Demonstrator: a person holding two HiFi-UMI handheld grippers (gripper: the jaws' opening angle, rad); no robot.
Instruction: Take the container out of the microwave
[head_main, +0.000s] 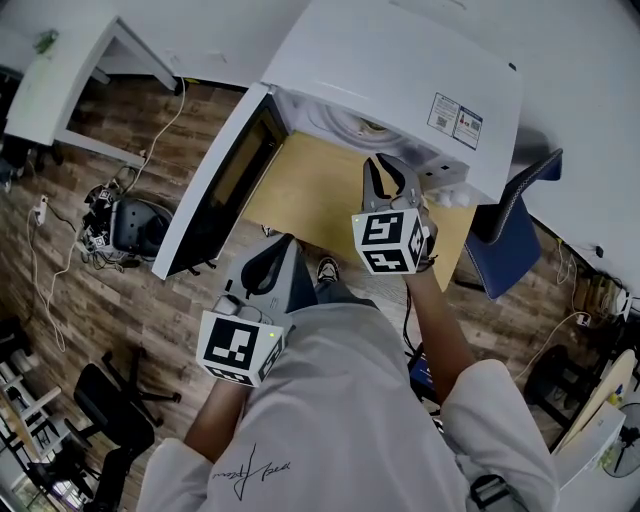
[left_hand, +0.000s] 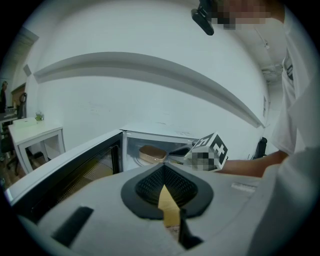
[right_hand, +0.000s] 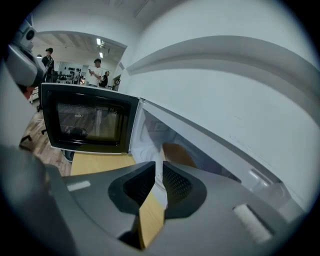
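Note:
A white microwave (head_main: 400, 70) stands on a wooden table with its door (head_main: 215, 190) swung open to the left. Inside it sits a tan lidded container (left_hand: 151, 154), also visible as a brown shape (right_hand: 177, 154) in the right gripper view. My right gripper (head_main: 388, 172) is at the mouth of the oven, short of the container; its jaws (right_hand: 158, 167) stand a narrow gap apart with nothing between them. My left gripper (head_main: 280, 250) hangs back near the table's front edge, its pads (left_hand: 163, 167) meeting at the tips and holding nothing.
The wooden table (head_main: 310, 190) shows bare in front of the oven. A blue chair (head_main: 510, 235) stands to the right, a white desk (head_main: 60, 80) at the far left. Cables and a dark bag (head_main: 130, 225) lie on the floor. People (right_hand: 97, 70) stand far off.

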